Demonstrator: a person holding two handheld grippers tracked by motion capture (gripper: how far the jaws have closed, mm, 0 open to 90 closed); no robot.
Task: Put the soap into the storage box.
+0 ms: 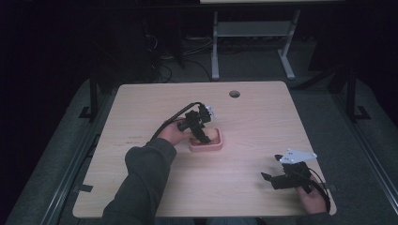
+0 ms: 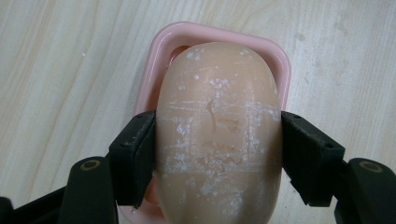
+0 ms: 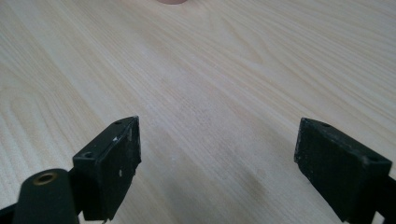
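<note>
Soap bar: clamped across its width by left gripper, directly over pink soap dish at table centre. Step in hand, judged: placing or lifting, cannot tell. Right gripper spread, empty, hovering over wood.

My left gripper is black, and the soap between its jaws is peach-tan, streaked and flecked with white. The dish under it is pale pink. My bench is light wood with fine wavy grain. My right gripper is black too, topped by a grey plate. My sleeve is grey.
</note>
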